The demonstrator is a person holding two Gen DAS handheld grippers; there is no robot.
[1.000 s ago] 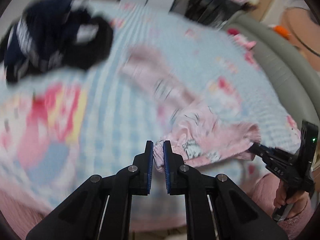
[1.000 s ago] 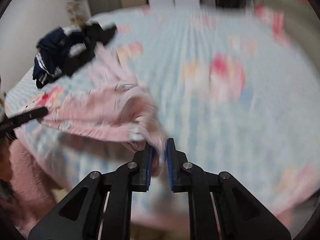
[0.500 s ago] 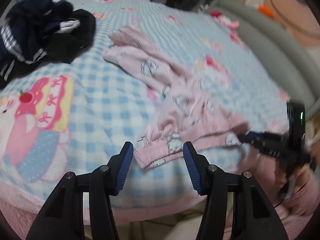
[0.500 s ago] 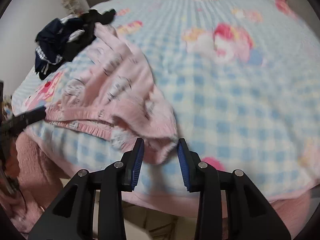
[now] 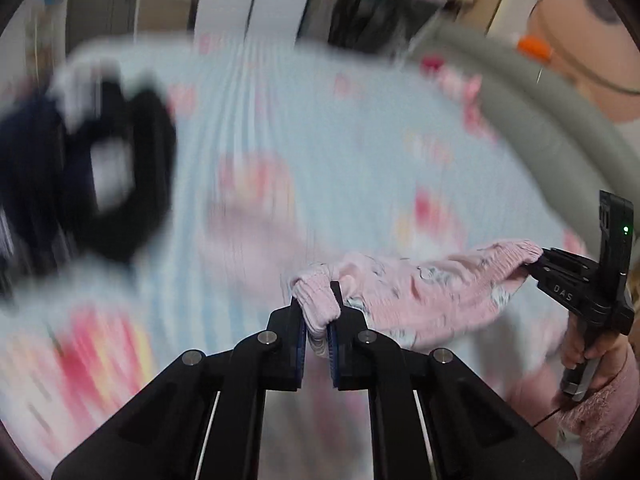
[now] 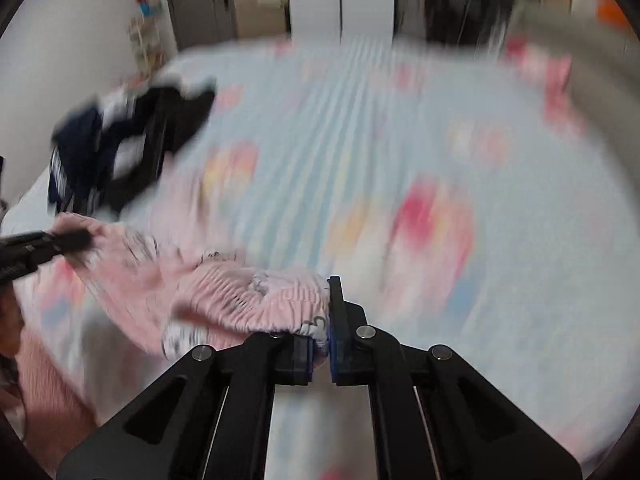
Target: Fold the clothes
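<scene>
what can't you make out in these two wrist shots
- Dark clothes pile: motion blur in both views; separate garments unreadable.
- Bedspread print: smeared in both views.
- Pink garment: its far end blurs away, left wrist view.
- Person's hand on the right gripper: near the frame edge.

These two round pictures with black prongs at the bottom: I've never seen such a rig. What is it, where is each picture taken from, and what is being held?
No robot here: a person holds a hand-operated two-finger gripper in each hand, each carrying a fisheye camera that looks along its fingers. One picture is from the left gripper, the other from the right gripper. Both are shut on the ribbed edge of one pink printed garment, stretched between them above a bed with a blue checked cartoon blanket. Each view also catches the other gripper at its side. A dark clothes pile lies further back on the bed. Both pictures are motion-blurred.
</scene>
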